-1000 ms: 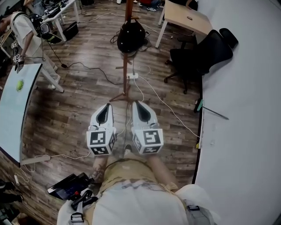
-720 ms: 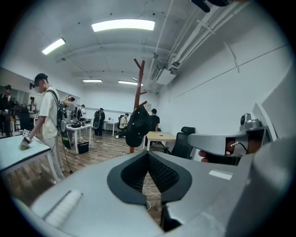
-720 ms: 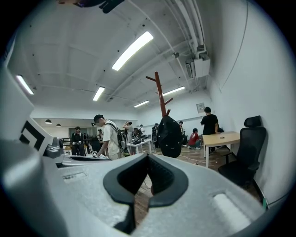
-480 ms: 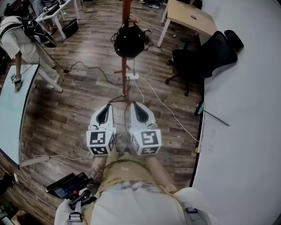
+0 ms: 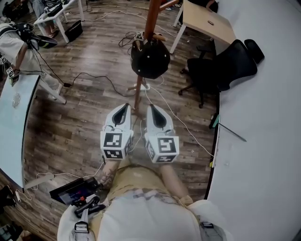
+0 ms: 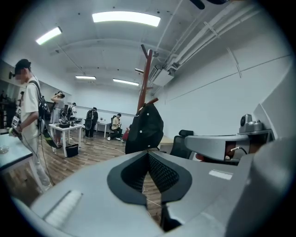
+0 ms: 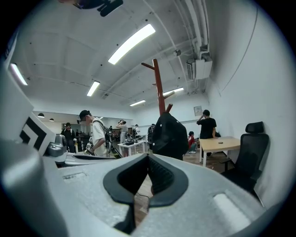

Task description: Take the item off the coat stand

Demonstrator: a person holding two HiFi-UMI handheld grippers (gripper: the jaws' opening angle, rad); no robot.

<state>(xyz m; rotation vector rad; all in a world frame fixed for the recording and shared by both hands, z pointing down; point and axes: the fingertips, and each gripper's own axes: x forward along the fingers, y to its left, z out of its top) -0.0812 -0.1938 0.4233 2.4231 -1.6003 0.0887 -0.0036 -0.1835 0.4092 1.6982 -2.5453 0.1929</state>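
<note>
Far left: a pale blue glass-topped desk (image 5: 11, 127) runs along the frame edge. A person in a white shirt (image 5: 16, 42) stands at its far end, well apart from the stand.
Upper left: a white desk loaded with dark gear (image 5: 59, 12), with a black box (image 5: 75, 32) on the floor beside it.
Floor: a dark wood-plank floor (image 5: 80, 113), crossed by thin black cables (image 5: 96, 77) left of the stand.
Left tool: the left tool (image 5: 124, 107) has its jaws pressed together with nothing between them. In its own view (image 6: 148, 155) the item hangs straight ahead, beyond the tips.
Coat stand: a reddish-brown wooden coat stand (image 5: 151, 19) stands upright just ahead, in line with the gap between the two tools.
Item: a black soft bag-like item with small pale studs (image 5: 150, 59) hangs from a short peg against the pole, off the floor. Neither tool touches it.
In the way: a white power strip (image 5: 142, 86) lies by the stand's foot. A white cable (image 5: 181, 120) trails from it to the right, past the right tool.
Right tool: the right tool (image 5: 153, 108) is fully closed and empty. Its own view (image 7: 148, 157) shows the item beyond the tips.
Right of stand: a light wooden desk with white legs (image 5: 209, 23) and a black office chair (image 5: 221, 68), near the stand but not touching it.
Far right: a white curved desk (image 5: 263, 155) with a thin dark rod (image 5: 231, 124) lying near its edge.
</note>
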